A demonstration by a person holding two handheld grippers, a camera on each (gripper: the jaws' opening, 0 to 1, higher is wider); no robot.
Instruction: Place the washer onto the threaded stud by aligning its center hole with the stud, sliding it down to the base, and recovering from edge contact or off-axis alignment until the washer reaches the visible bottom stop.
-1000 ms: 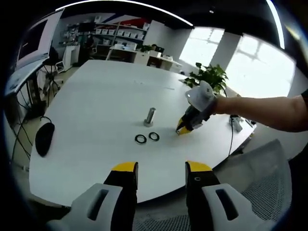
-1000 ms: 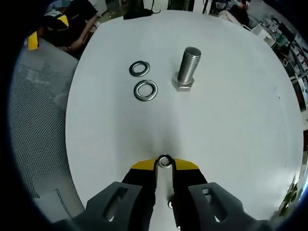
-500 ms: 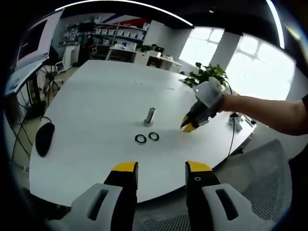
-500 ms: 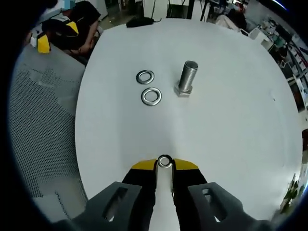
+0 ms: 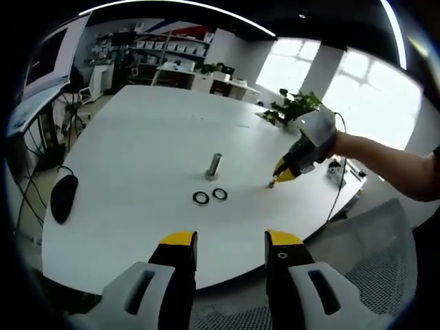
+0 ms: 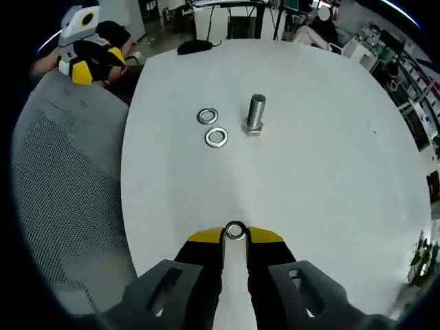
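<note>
The threaded stud (image 6: 255,114) is standing upright on the worktop (image 6: 316,172), two loose washers (image 6: 212,127) lying flat just beside it. Right tool (image 6: 235,232) is pinching a washer (image 6: 235,231) on edge, its lower half hidden between the jaws. Left tool (image 5: 230,240) is hanging released.

threaded stud (image 6: 255,114) stands mid-table (image 6: 330,179); two washers (image 6: 212,127) lie just beside it, toward the chair-side edge; computer mouse (image 5: 63,197) near another edge.

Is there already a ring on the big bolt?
No, the bolt stands bare, two washers lie on the table beside it, and the right gripper pinches a third.
</note>
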